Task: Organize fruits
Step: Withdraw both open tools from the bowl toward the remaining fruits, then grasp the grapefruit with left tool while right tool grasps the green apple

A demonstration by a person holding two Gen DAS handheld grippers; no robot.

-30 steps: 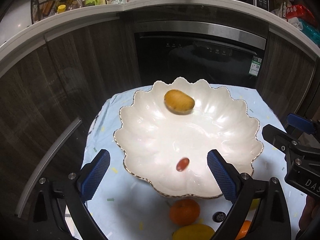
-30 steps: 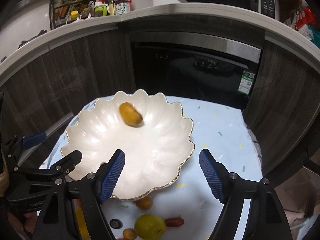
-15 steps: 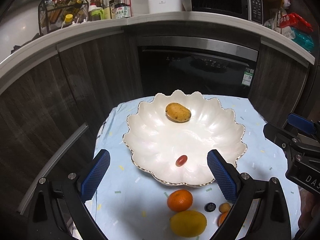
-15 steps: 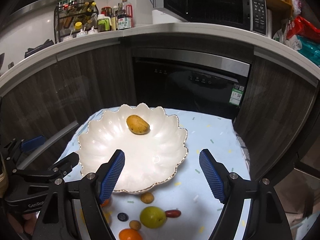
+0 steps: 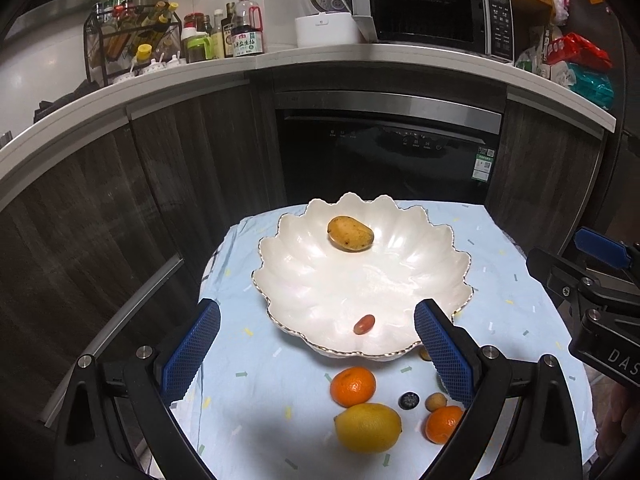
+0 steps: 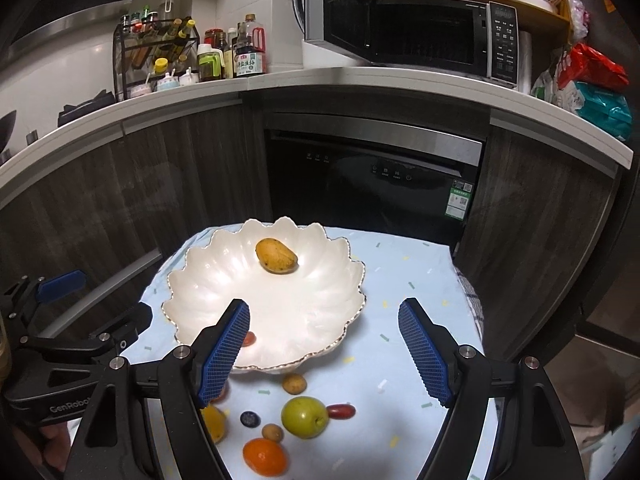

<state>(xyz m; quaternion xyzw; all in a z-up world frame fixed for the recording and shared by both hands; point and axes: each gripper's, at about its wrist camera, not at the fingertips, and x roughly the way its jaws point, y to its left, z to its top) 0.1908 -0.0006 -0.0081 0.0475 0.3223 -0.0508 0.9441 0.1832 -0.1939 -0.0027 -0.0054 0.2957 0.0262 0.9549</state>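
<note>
- A white scalloped bowl (image 5: 360, 280) with a gilt rim is set on a pale blue cloth (image 5: 256, 380) that covers a small table in front of a dark dishwasher (image 5: 388, 152).
- A yellow mango (image 5: 350, 233) is seen lying in the far part of the bowl, and a small red fruit (image 5: 364, 324) in its near part; the two are well apart.
- On the cloth, near the bowl's front rim, more fruit is laid out: an orange (image 5: 353, 386), a lemon (image 5: 368, 427) just nearer than it, a dark berry (image 5: 408, 401), a small tan fruit (image 5: 436, 401) and a second orange (image 5: 443, 424) to the right.
- From the right wrist view, a green apple (image 6: 305, 417) is seen with a red oblong fruit (image 6: 341, 411) touching its right side.
- The left gripper (image 5: 316, 348) is held above the near edge of the bowl, its fingers spread wide, and nothing is gripped between them.
- The right gripper (image 6: 322, 352) is likewise held with fingers wide apart and empty, over the bowl's right rim and the cloth.
</note>
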